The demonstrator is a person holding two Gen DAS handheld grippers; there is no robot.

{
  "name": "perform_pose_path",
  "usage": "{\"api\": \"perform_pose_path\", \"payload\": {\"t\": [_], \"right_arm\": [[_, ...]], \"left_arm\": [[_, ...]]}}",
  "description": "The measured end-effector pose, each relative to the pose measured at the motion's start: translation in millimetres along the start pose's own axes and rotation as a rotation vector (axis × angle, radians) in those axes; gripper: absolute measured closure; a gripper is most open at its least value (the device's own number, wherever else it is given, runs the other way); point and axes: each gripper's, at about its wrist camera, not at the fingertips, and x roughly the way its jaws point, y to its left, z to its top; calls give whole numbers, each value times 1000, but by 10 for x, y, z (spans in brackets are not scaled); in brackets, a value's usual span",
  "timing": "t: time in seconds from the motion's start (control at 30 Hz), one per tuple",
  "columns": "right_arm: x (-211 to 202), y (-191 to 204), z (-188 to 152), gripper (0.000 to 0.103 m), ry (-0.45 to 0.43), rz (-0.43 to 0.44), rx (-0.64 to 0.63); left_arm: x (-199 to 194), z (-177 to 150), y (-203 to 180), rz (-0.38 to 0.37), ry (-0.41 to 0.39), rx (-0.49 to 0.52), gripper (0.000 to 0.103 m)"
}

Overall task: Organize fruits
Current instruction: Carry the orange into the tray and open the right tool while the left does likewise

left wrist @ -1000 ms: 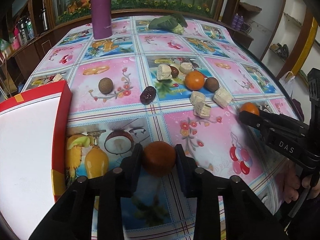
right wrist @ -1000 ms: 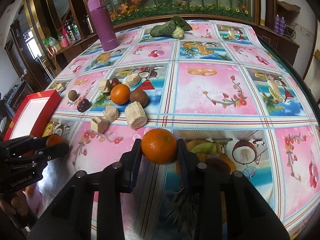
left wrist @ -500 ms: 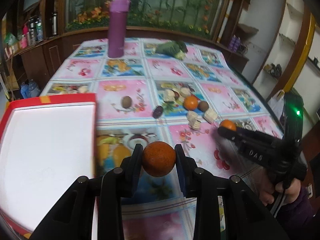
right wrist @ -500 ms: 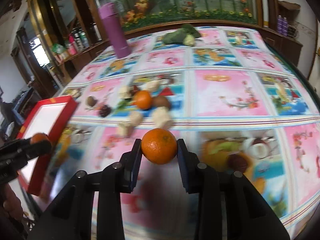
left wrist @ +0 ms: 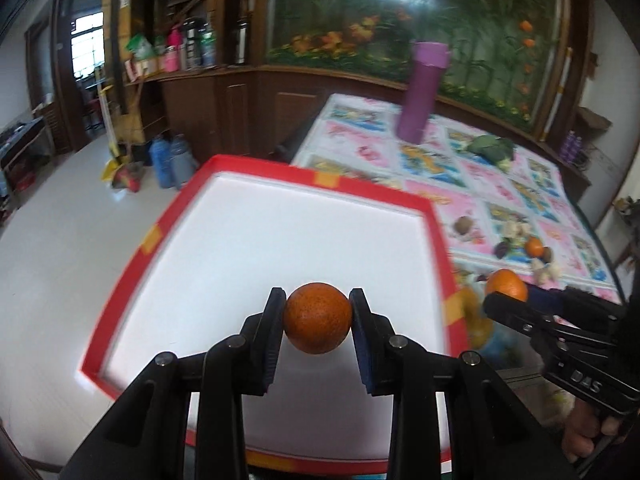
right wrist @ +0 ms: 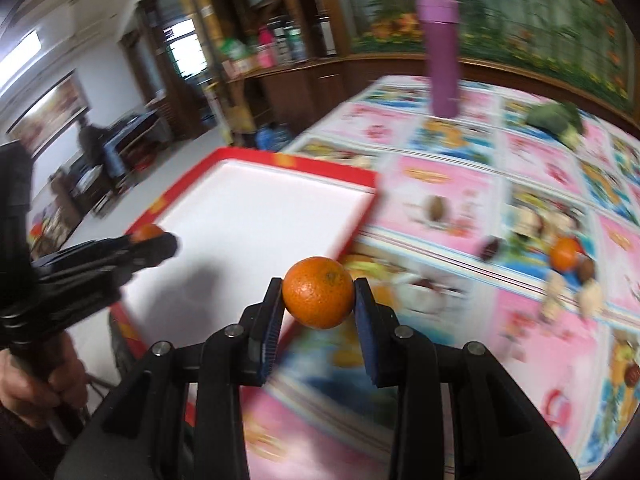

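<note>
- Left gripper point(left wrist: 317, 317) clamped on dull orange-brown round fruit point(left wrist: 317, 317), above white red-rimmed tray point(left wrist: 437, 224).
- Right gripper point(right wrist: 318, 293) clamped on bright orange tangerine point(right wrist: 318, 293), beside tray.
- Tray holds nothing; remaining fruit pile point(right wrist: 568, 264) on floral tablecloth point(right wrist: 460, 184).

The red-rimmed tray point(left wrist: 434, 216) has a bare white floor, open from above. Its raised rim bars any low sideways entry. On the tablecloth point(right wrist: 460, 184) to its right, scattered fruit point(right wrist: 566, 254) crowds the middle; a purple flask point(right wrist: 440, 56) stands far off.
</note>
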Motion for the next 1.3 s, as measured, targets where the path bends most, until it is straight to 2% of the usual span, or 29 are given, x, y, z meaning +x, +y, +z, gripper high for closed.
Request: {"api": "perform_pose_path", "payload": {"t": [0.23,0.43,0.53,0.63,0.73,0.77,0.87,0.97,1.07,1.3], "right_arm": [[403,525,-44,66,83,37,-115],[576,616,-112,66,141,32,-134],[634,624,-121,66,163,19,-133],[599,677,-151,66,159,9,-144],[579,686,-166,64,176,1,-156],[567,675,-171,63,178,2,-155],[473,625,-170,57,157,16,-138],[333,534,-149,52,106,31,-114],[206,432,-128,50,61,23,-93],[51,136,-98,48,24,-9,-24]], "left_arm": [[125,-153,281,86,39,-20,71],[191,-228,371,169,47,-9,71],[197,-240,377,182,45,0,70],[190,-238,365,216,40,14,63],[150,-241,360,252,26,23,40],[133,-241,357,260,18,26,37],[74,-224,338,289,-1,34,29],[13,-198,305,306,-22,38,26],[-22,-172,258,316,-33,47,25],[-124,-121,93,324,-57,78,25]]}}
